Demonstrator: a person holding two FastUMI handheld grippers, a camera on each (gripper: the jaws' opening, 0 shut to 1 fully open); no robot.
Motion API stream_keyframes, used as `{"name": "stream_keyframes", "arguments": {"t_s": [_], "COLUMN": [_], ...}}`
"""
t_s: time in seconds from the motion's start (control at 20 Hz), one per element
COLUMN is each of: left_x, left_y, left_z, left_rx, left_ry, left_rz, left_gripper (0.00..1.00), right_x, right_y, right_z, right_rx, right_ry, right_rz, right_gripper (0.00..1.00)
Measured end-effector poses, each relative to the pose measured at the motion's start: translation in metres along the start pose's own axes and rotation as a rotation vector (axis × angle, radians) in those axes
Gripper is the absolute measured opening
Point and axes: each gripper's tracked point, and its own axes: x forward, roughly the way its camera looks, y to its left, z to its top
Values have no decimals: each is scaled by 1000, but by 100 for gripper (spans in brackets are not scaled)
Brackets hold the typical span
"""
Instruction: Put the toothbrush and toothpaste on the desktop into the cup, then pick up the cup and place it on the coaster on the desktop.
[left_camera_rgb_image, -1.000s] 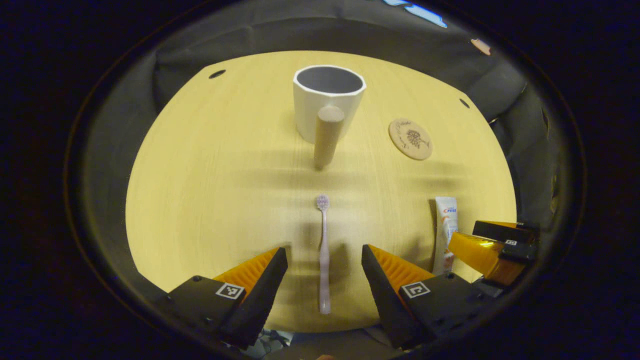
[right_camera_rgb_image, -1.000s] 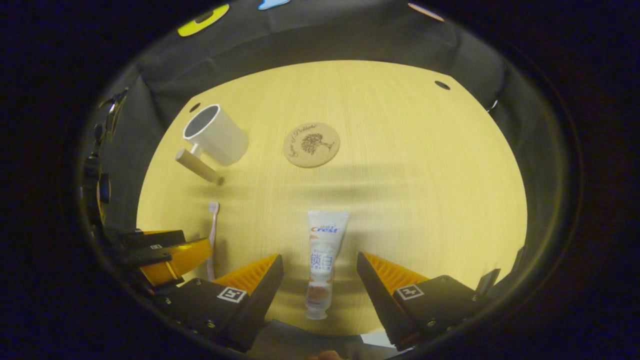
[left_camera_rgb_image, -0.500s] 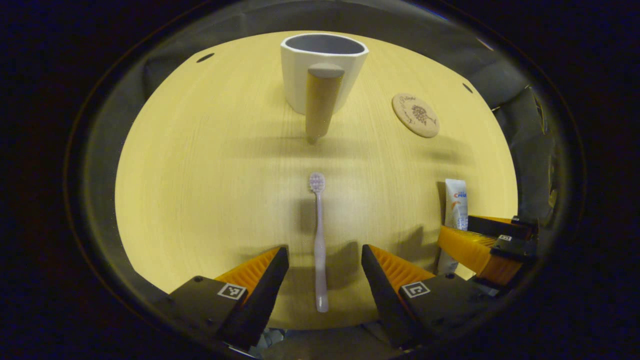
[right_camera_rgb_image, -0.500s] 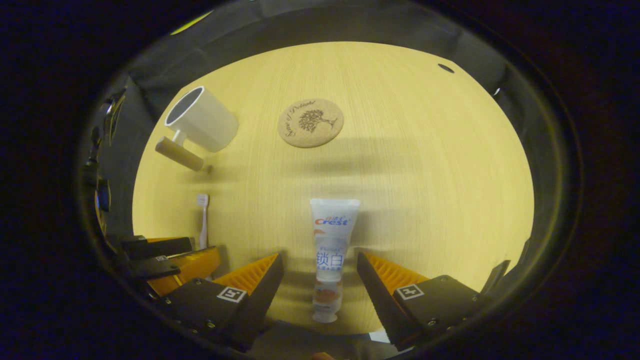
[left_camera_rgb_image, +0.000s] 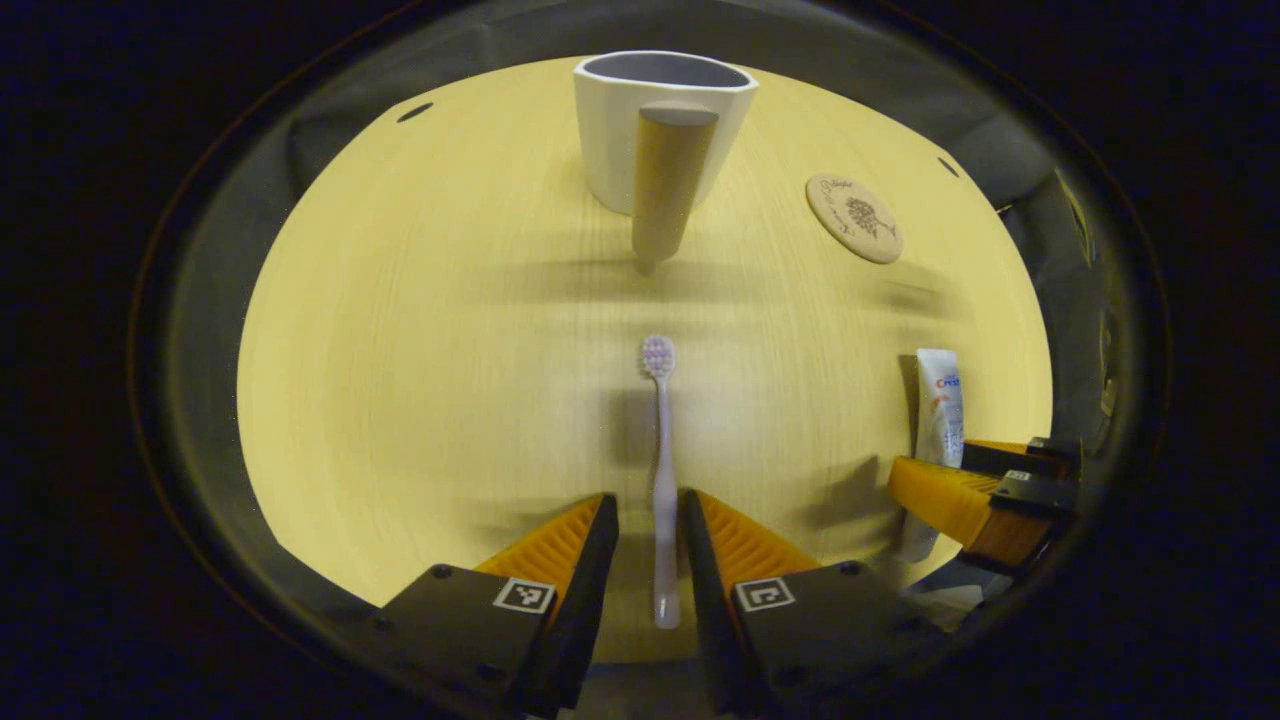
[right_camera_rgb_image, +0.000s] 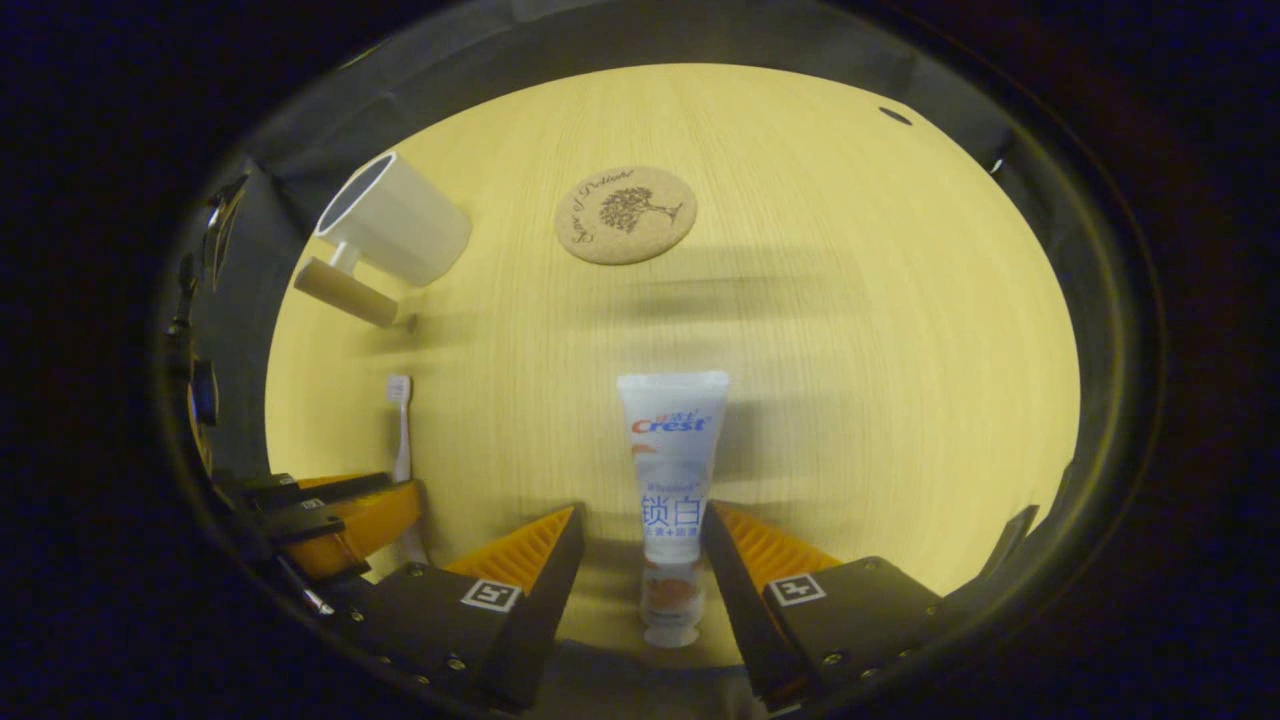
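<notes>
In the left gripper view, my left gripper (left_camera_rgb_image: 650, 520) sits low over the pale wooden desktop (left_camera_rgb_image: 420, 330). Its two fingers have a narrow gap between them, and the handle of the toothbrush (left_camera_rgb_image: 662, 470) lies in that gap. The fingers stand just beside the handle on either side; I cannot tell whether they press on it. The brush lies flat, bristles pointing away from me toward the cup (left_camera_rgb_image: 662, 130). The cup stands upright at the far side of the desktop, its thick cylindrical handle (left_camera_rgb_image: 668, 185) facing me. The round coaster (left_camera_rgb_image: 854, 204) lies to the right of the cup, apart from it. At the right edge I see the toothpaste (left_camera_rgb_image: 940, 400) lying flat, with the right gripper (left_camera_rgb_image: 975, 490) at its near end.

In the right gripper view, my right gripper (right_camera_rgb_image: 640, 545) brackets the lower part of the toothpaste (right_camera_rgb_image: 672, 470). The finger on the right appears to touch the tube; a sliver of gap shows on the left, so it is not clenched. The coaster (right_camera_rgb_image: 625, 214) lies straight ahead, the cup (right_camera_rgb_image: 395, 220) far left, the toothbrush (right_camera_rgb_image: 401, 420) below it, beside the left gripper (right_camera_rgb_image: 340, 510).
</notes>
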Motion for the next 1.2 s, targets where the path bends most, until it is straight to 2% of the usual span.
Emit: {"name": "stream_keyframes", "arguments": {"t_s": [0.05,0.1,0.2,0.25,0.3,0.35,0.4,0.45,0.55,0.75,0.8,0.85,0.9,1.2], "left_x": [-1,-1,0,2,-1,-1,0,-1,-2,-4,-4,-8,-11,-38], "left_y": [0,2,3,9,7,6,6,5,4,3,1,2,3,5], "left_z": [1,1,1,1,2,1,2,2,2,4,6,7,8,19], "left_rx": [0,5,10,11,12,20,19,39,54,70,59,50,41,-28], "left_ry": [-5,-7,-16,-20,-27,-27,-33,-41,-55,-95,-111,-129,-148,-278], "left_rz": [-3,6,14,35,30,25,23,20,17,-39,-54,-59,-60,-71], "left_gripper": [46,49,48,29,31,35,35,19,16,12,19,18,12,12], "right_x": [0,1,0,-2,-1,-1,-1,-1,-1,-4,-6,-8,-12,-39], "right_y": [-3,-4,-7,-8,-14,-12,-12,-12,-11,-12,-12,-11,-9,2], "right_z": [-2,-2,-2,-1,-1,-1,-2,-1,-2,-2,-3,-4,-3,10], "right_rx": [-3,-2,-11,-14,11,22,24,24,46,40,29,23,17,-18], "right_ry": [3,6,3,2,-10,-9,-15,-21,-32,-71,-75,-82,-97,-193], "right_rz": [-12,-18,-20,-27,-50,-37,-28,-21,-1,27,27,32,42,105], "right_gripper": [75,62,58,58,45,32,29,33,23,23,23,23,23,23]}}
